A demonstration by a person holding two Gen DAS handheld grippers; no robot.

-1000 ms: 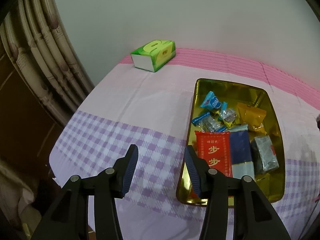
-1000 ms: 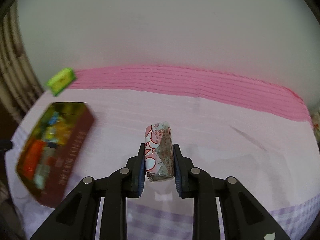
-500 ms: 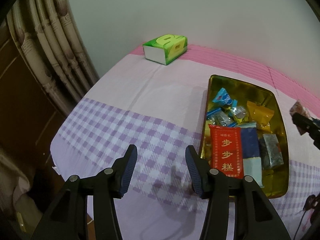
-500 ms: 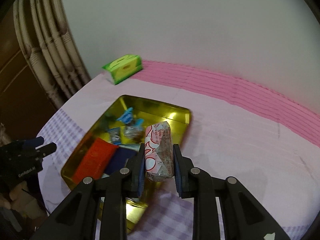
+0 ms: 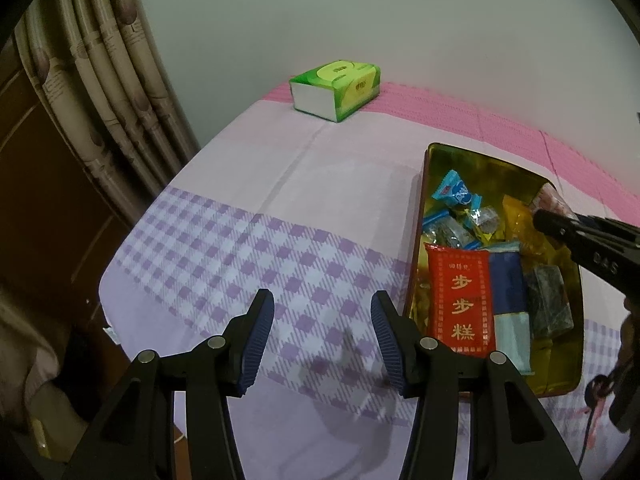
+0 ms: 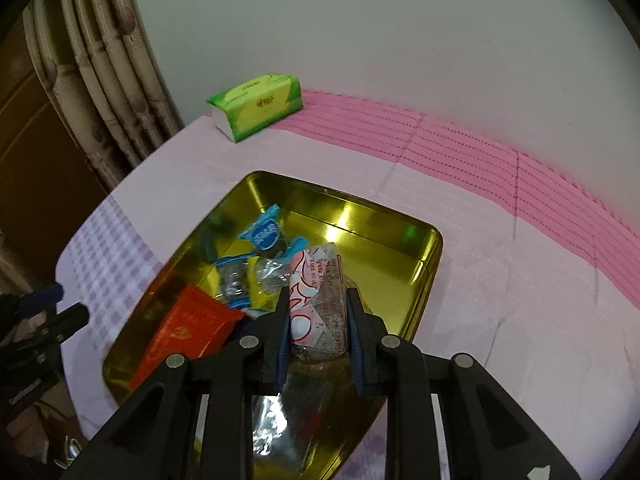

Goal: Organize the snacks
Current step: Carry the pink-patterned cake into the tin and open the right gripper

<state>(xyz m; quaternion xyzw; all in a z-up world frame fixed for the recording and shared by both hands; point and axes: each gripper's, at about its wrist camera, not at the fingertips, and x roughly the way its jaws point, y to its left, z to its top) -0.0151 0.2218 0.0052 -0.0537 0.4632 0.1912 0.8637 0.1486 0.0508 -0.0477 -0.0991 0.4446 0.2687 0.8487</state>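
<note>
Crinkly pink-and-white snack packet [image 6: 318,300], light, soft and crushable, sits pinched at mid-length in the right claw [image 6: 318,320] above the gold tin's [image 6: 384,216] far-right corner, while the left claw [image 5: 322,340] gapes empty.

From my left cam the right gripper [image 5: 538,216] runs off the frame edge, hiding the tin [image 5: 418,240]'s far-right snacks. Right cam: tin's near end sits behind my fingers; red packet [image 6: 188,328] smeared, print prob unreadable
</note>
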